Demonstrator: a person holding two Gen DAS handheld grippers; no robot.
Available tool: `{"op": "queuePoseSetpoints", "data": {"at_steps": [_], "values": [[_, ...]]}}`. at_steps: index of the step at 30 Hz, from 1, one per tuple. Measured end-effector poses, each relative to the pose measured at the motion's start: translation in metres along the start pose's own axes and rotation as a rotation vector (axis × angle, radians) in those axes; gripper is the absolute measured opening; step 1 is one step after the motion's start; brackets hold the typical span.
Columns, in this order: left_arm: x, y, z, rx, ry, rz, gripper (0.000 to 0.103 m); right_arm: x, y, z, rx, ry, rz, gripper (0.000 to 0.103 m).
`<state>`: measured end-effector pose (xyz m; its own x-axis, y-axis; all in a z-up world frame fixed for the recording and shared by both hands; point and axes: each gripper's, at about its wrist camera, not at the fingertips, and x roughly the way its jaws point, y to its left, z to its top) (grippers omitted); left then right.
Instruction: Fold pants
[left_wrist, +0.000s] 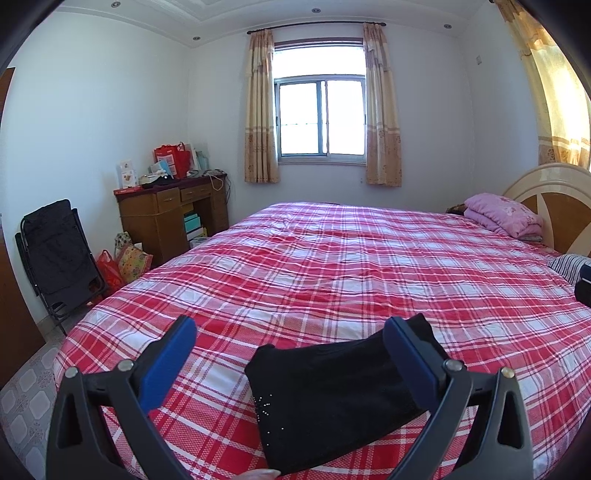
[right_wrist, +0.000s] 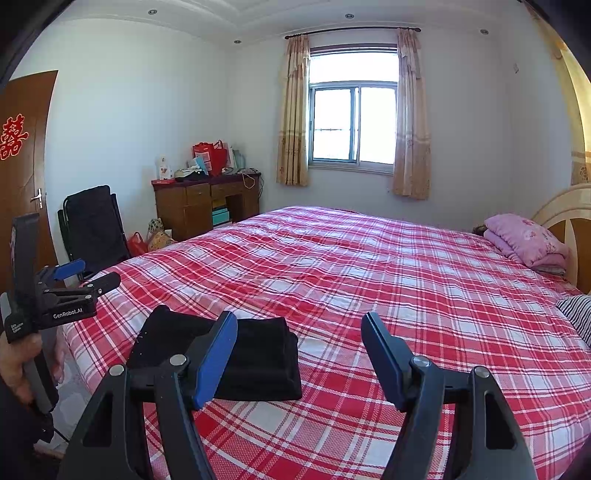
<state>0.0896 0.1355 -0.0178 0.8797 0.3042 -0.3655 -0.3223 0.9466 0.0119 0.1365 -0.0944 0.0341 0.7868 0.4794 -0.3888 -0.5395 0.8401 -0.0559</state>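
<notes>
Left wrist view shows the black pants (left_wrist: 332, 398) lying folded into a compact rectangle near the foot of the red plaid bed (left_wrist: 332, 266). Both the left gripper (left_wrist: 291, 354) and right gripper (right_wrist: 299, 354) hover open and empty above it, suggesting folding is finished.

White lettering "GenRobot.AI" stands on the side of the left gripper (right_wrist: 74, 275). Smaller white print on its handle is too small to read. A red double-happiness character 囍 hangs on the brown door (right_wrist: 26, 177).
</notes>
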Motion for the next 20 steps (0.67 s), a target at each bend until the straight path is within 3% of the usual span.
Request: {"op": "queuePoseSetpoints", "data": {"at_steps": [20], "values": [[0.0074,-0.0053,-0.0068,0.045,0.024,0.019,0.103,0.0067,0.0058,-0.0047,-0.023,0.014,0.002,0.071]]}}
